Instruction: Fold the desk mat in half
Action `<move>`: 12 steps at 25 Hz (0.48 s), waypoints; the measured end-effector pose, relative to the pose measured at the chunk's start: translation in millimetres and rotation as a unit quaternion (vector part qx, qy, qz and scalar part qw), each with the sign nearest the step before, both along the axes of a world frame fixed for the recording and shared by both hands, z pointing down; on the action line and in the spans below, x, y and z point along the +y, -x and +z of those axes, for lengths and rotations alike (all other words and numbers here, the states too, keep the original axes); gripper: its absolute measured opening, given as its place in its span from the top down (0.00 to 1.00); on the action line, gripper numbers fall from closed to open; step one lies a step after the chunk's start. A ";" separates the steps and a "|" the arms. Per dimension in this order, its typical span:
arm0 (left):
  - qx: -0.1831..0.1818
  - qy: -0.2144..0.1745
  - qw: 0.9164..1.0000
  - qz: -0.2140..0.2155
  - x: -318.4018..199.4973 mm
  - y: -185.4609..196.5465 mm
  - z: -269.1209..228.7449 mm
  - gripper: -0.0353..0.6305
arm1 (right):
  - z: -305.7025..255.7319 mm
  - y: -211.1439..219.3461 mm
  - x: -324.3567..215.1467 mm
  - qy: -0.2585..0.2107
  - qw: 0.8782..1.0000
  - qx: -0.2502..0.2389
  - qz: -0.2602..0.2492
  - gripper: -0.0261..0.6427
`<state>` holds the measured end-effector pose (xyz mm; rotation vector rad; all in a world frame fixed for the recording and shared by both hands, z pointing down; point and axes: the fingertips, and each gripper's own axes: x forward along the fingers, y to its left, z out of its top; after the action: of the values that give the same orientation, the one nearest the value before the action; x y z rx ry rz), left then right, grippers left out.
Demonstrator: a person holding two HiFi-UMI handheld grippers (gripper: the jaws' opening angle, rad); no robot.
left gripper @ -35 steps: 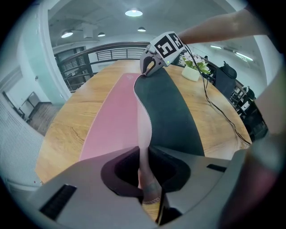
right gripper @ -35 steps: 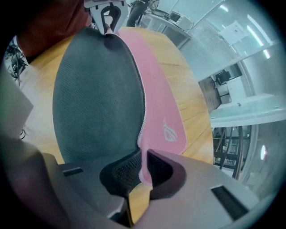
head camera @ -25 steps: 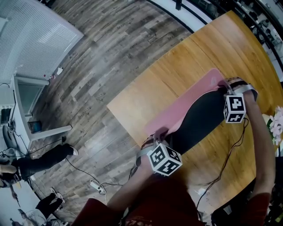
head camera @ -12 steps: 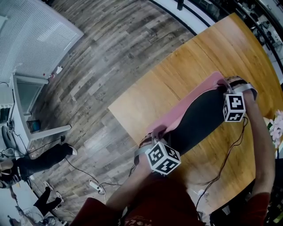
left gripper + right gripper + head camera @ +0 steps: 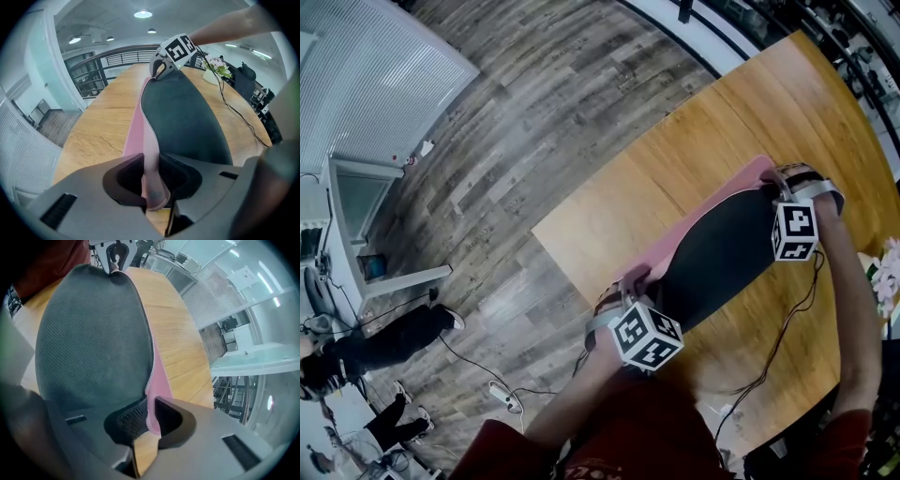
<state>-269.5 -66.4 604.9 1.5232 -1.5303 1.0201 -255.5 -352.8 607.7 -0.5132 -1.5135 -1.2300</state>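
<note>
The desk mat, pink on top and dark grey underneath [image 5: 722, 253], lies folded over on the wooden table [image 5: 750, 103], its pink lower half [image 5: 712, 208] showing along the far side. My left gripper [image 5: 633, 281] is at the mat's near corner. Its jaws have just been opening, and the pink corner [image 5: 151, 178] still stands loose between them [image 5: 151, 187]. My right gripper [image 5: 778, 178] is shut on the far corner, the mat's edge [image 5: 149, 404] pinched between its pads [image 5: 151, 416]. Each gripper shows at the far end of the other's view: the right gripper [image 5: 161, 70], the left gripper [image 5: 115, 258].
A vase of flowers [image 5: 215, 70] stands on the table beyond the right gripper. A thin cable [image 5: 787, 328] trails across the wood near the right arm. The table's corner [image 5: 536, 225] lies left of the mat, above wood flooring. A person [image 5: 384, 342] is at the far left.
Both grippers have carried the folded-over edge a little further toward the pink far side, so less pink shows. The left jaws now stand a little wider round the corner.
</note>
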 end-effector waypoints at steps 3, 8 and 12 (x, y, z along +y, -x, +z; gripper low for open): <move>-0.017 0.000 1.000 0.001 -0.9 1.5 -0.1 0.75 | 0.0 1.4 -1.8 -0.003 1.000 -0.009 0.003 0.86; -0.049 0.000 0.999 0.001 -0.6 7.9 -2.7 0.66 | -1.3 1.4 -5.5 -0.005 1.000 -0.018 0.013 0.81; -0.074 -0.001 0.997 0.008 -0.8 11.2 -4.5 0.59 | -5.4 6.2 -9.5 -0.010 0.999 -0.038 0.018 0.73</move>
<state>-280.7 -67.2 600.5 1.4930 -1.6222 1.1626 -261.8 -362.3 602.3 -0.4300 -1.5665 -1.2476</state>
